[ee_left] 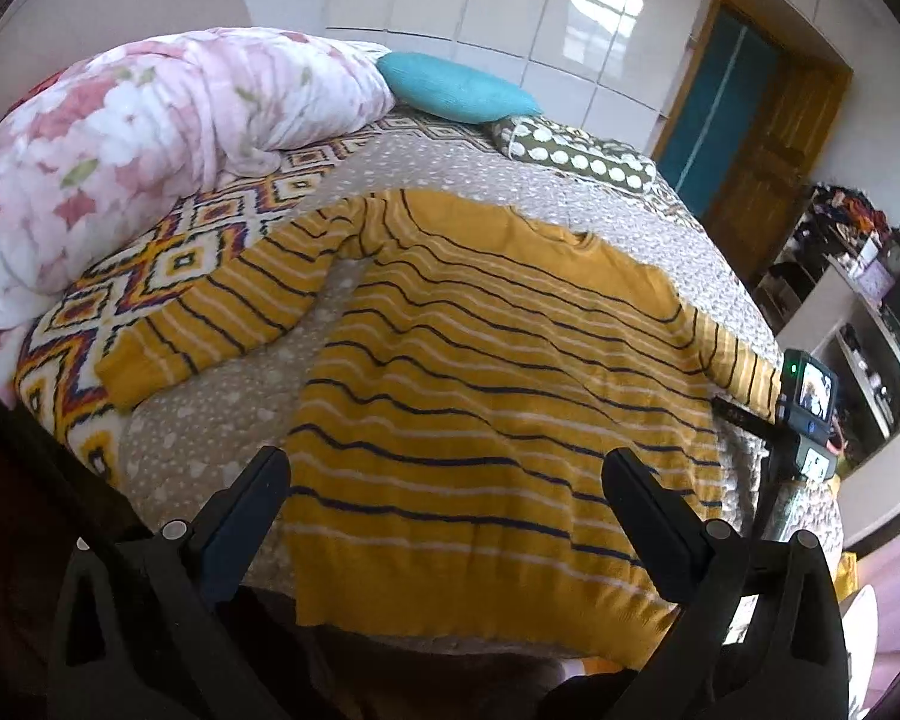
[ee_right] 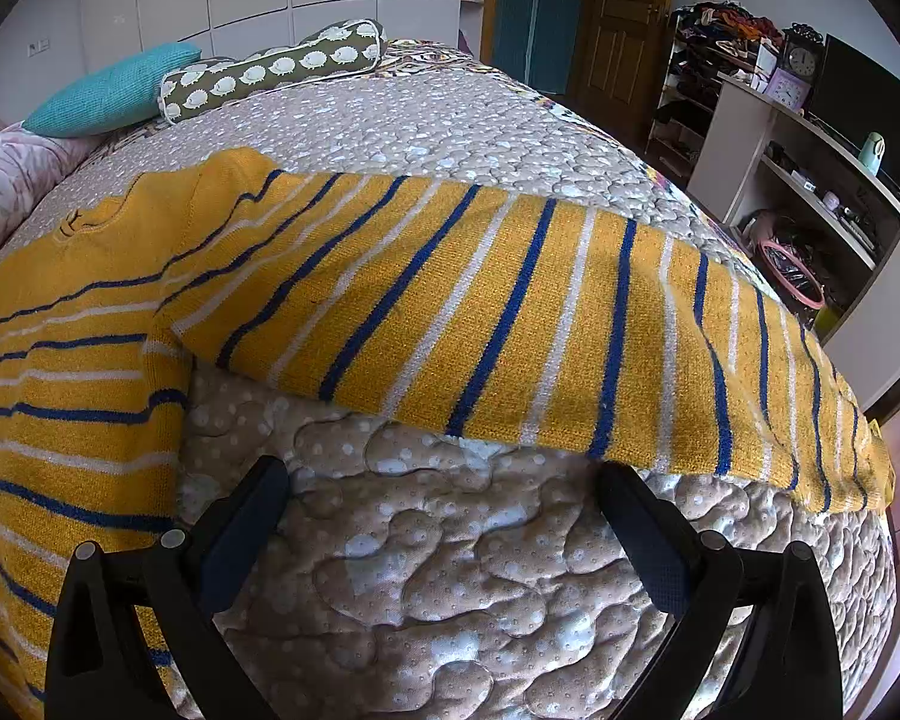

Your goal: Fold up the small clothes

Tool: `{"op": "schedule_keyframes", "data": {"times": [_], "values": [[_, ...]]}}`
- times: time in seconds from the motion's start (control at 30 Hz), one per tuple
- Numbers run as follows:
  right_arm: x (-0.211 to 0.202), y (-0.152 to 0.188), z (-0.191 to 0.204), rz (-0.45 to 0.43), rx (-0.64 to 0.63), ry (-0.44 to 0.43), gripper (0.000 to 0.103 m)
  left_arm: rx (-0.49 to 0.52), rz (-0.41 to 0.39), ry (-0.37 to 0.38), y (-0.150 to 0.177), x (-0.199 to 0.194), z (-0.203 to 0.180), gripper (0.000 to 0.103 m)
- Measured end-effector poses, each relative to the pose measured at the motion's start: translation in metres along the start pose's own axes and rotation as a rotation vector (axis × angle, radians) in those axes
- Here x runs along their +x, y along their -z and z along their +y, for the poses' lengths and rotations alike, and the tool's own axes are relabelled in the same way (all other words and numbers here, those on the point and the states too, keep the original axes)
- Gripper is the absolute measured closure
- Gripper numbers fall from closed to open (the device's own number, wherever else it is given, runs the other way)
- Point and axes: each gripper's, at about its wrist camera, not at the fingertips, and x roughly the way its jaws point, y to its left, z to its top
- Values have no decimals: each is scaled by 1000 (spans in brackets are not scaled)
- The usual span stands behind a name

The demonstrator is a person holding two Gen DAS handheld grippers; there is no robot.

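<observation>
A sweater (ee_left: 486,372) is spread flat on the bed (ee_right: 450,570), sleeves stretched to either side. Two pillows (ee_right: 270,69) are placed behind it, a rolled duvet (ee_left: 120,144) to its left.

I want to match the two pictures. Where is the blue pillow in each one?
Left wrist view: the blue pillow lies top centre, between the flowery blanket and the spotted bolster.
Right wrist view: the blue pillow lies upper left, just left of the bolster.
Shared landmark: the yellow striped sweater spread on the bed.
</observation>
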Motion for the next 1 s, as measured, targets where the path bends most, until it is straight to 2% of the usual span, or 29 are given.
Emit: {"op": "schedule_keyframes", "data": {"times": [0.2, 0.37, 0.63, 0.73, 0.83, 0.93, 1.0], "values": [[0, 0, 0, 0, 0, 0, 0, 20, 18, -14, 1, 13, -5, 0], [0, 0, 0, 1, 0, 0, 0, 32, 71, -28, -1, 34, -10, 0], [0, 0, 0, 1, 0, 0, 0, 55, 52, -52, -4, 44, -12, 0], [0, 0, 0, 1, 0, 0, 0, 23, 33, -21, -9, 47, -3, 0], [0, 0, 0, 2, 0, 0, 0, -50, 22, -7, -12, 51, 12, 0], [0, 0, 0, 2, 0, 0, 0, -139, 52, 4, -12, 57, 31, 0], [0, 0, 0, 2, 0, 0, 0, -143, 91, -10, -11, 64, 38, 0]]}}
